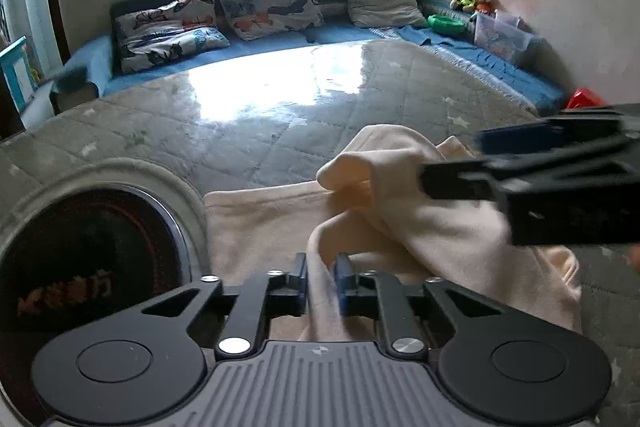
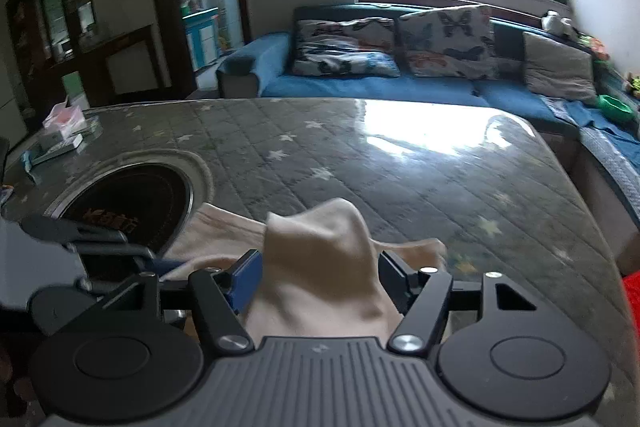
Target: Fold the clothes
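Observation:
A cream garment [image 1: 440, 247] lies bunched at the near edge of the table [image 1: 240, 131], which has a grey quilted, star-printed cover. My left gripper [image 1: 322, 279] is shut on a fold of it, and the cloth runs up between the two close pads. The right gripper [image 1: 452, 161] reaches in from the right over the same garment. In the right wrist view its jaws [image 2: 320, 259] stand well apart, with a raised hump of the garment [image 2: 320, 223] filling the gap. There the left gripper [image 2: 152, 259] shows at the left, blurred, at the cloth's edge.
A round dark glass cooktop [image 1: 88, 247] [image 2: 132, 203] is set into the table just left of the garment. Small boxes and packets [image 2: 64, 131] lie at the table's far left. Behind stands a blue sofa [image 2: 380, 87] with cushions. A red object [image 2: 632, 299] sits at the right edge.

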{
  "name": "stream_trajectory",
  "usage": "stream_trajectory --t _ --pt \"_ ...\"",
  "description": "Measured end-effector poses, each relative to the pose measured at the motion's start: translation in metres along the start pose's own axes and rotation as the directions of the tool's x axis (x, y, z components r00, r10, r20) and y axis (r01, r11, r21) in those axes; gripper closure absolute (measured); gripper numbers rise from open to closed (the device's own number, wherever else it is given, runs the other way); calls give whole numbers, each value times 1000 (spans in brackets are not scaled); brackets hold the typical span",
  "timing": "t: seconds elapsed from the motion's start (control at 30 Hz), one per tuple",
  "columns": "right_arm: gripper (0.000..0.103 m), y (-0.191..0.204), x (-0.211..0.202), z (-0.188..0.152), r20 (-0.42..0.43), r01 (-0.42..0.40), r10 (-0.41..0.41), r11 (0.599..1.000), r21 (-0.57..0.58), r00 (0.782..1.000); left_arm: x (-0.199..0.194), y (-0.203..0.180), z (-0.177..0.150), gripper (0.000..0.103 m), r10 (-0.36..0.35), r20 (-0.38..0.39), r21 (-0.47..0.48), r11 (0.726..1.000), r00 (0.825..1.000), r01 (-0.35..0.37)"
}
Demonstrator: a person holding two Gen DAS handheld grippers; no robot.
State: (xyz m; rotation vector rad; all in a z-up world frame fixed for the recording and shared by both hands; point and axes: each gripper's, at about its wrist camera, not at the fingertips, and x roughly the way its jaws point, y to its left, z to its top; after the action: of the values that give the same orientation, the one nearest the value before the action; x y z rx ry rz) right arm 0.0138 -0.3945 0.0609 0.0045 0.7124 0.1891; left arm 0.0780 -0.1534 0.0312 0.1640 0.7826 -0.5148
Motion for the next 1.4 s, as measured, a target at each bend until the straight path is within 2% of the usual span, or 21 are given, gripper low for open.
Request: stream_trajectory --t 0.1,0.23,0.37,0.4,0.47,0.63,0.7,0.73,0.8,0.9,1.03,1.2,1.33,1.4 --pt "47 7 14 7 -10 -25 25 999 -20 1000 -2 1 -3 90 -7 11 -4 1000 1000 7" --pt "49 22 39 14 -38 -36 33 997 -71 999 -1 2 -4 90 -15 15 -4 1000 1000 16" --pt "79 26 50 12 -55 24 -31 992 -121 998 -1 3 -1 85 -16 18 -5 1000 1000 16" --pt "90 23 49 10 -55 32 -38 993 -116 998 -1 4 0 74 -14 19 -5 1000 1000 15" --pt "98 16 41 8 -43 45 -49 994 -99 998 -2 3 3 58 -7 32 -2 1000 999 7" --pt "99 -8 8 1 26 92 -91 995 -41 995 6 0 13 61 -43 32 16 999 999 42" --pt "99 -20 -12 -4 55 118 -118 993 -11 992 12 0 13 87 -51 20 19 999 998 51" --pt "99 -26 -22 -8 67 130 -130 991 6 989 12 0 12 88 -50 18 12 999 999 50" --pt "99 -37 -38 -14 81 150 -153 988 37 985 10 2 10 98 -37 25 -6 999 999 37" --pt "100 -52 -65 -26 111 196 -204 977 80 973 -2 8 7 99 -23 52 -52 998 998 25" --pt "100 -71 -91 -44 130 255 -272 958 131 953 -43 20 1 100 37 133 -81 996 990 -26" --pt "100 -101 -129 -80 139 327 -368 911 250 920 -115 47 -25 100 161 235 -203 973 959 -113" --pt "99 -122 -150 -117 95 400 -450 858 322 888 -154 75 -67 100 270 193 -334 922 943 -196" --pt "99 -133 -155 -138 47 432 -478 827 360 877 -163 86 -89 100 295 153 -375 900 943 -220"
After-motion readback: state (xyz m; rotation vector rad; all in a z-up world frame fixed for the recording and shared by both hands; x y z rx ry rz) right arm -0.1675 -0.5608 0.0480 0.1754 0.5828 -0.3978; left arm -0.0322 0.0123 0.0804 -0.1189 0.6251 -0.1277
